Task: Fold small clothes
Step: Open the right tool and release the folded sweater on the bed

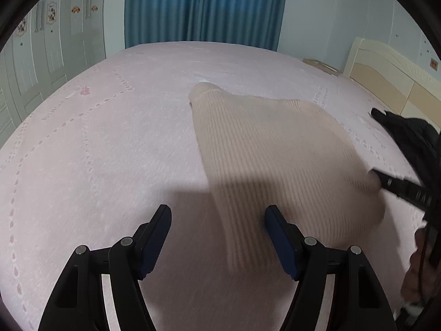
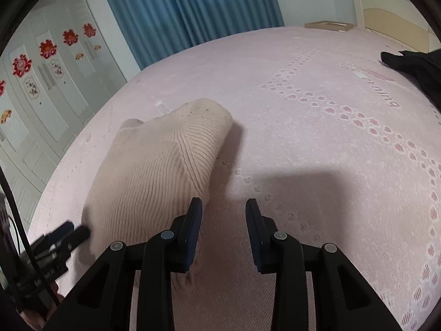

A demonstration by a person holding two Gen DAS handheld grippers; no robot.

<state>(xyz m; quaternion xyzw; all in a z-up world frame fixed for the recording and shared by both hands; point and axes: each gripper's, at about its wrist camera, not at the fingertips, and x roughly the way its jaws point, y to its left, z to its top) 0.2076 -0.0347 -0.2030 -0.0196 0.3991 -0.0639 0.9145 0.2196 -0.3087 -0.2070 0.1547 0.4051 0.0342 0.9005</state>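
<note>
Beige ribbed sweater is lying folded on the bed; left gripper and right gripper are hovering beside it, both spread, gripping nothing.

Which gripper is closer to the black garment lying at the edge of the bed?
Right. The black garment lies ahead of the right gripper, on its right side; the left gripper is farther, across the beige ribbed knit sweater.
</note>
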